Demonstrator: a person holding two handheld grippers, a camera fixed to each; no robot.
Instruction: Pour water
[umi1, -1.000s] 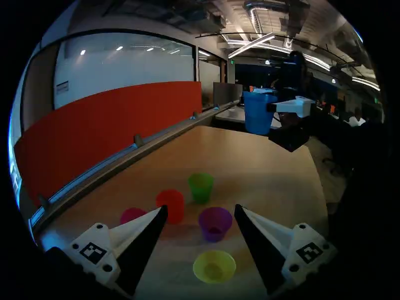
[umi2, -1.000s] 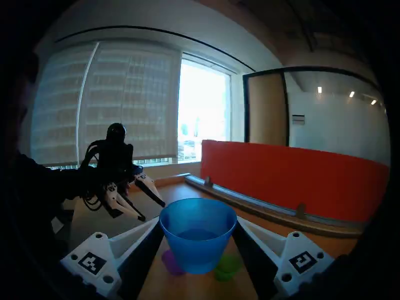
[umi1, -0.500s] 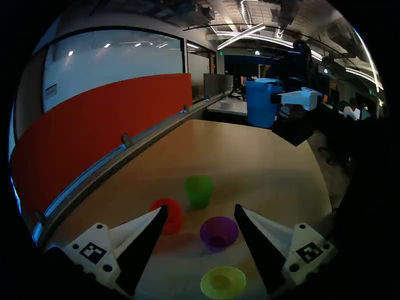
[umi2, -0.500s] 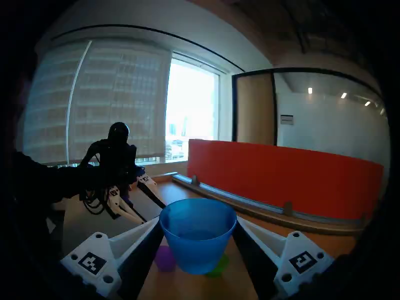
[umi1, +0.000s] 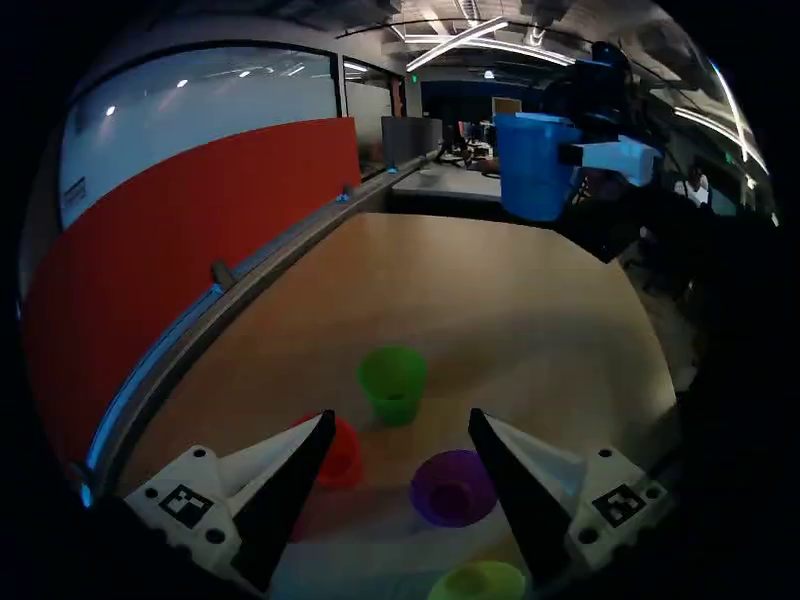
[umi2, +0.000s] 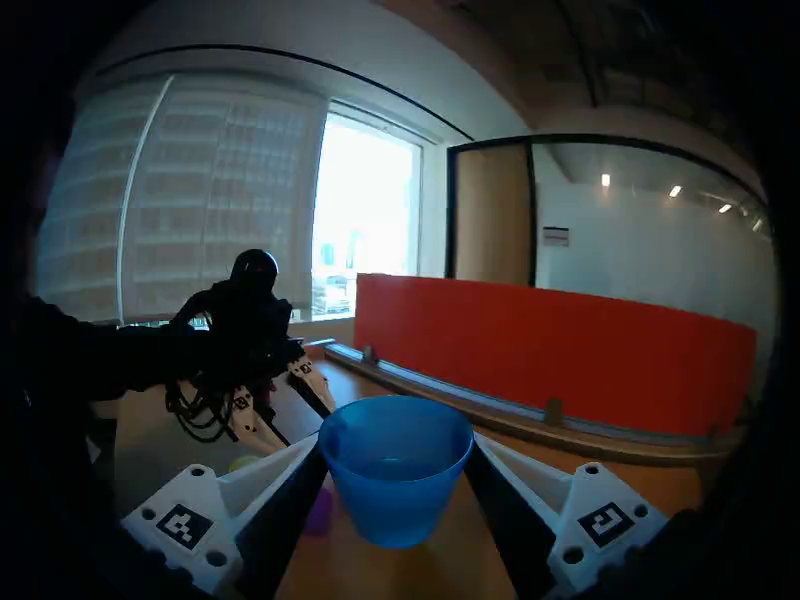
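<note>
The right tool (umi2: 396, 442) is squeezing the blue cup (umi2: 396, 505), with one finger pressing on each side. It is holding the cup straight up. I think that is so the water (umi2: 396, 468) does not spill on the way. The water is lying flat and low inside the cup. The cup is sitting right between the fingers, up in the air above the tabletop (umi2: 470, 565).

The left tool (umi1: 398, 415) is spreading its fingers wide and is gripping nothing. It is hanging low over four little cups. The green cup (umi1: 392, 382) is standing just past the fingertips, in the middle. The red cup (umi1: 343, 462) is peeking out from behind the finger on the left side of the left gripper view. The purple cup (umi1: 452, 488) is standing between the fingers, near the other finger. The yellow cup (umi1: 480, 582) is showing at the very bottom, closest of all.

All four are standing with their open tops up. I think that is so water can go in. I am guessing the left tool is waiting there to help.

From the left gripper view, the blue cup is hanging high and far off, well apart from the little cups. So I think the pouring is not yet starting. A long red wall (umi1: 150, 250) is running along the far side of the tabletop.
</note>
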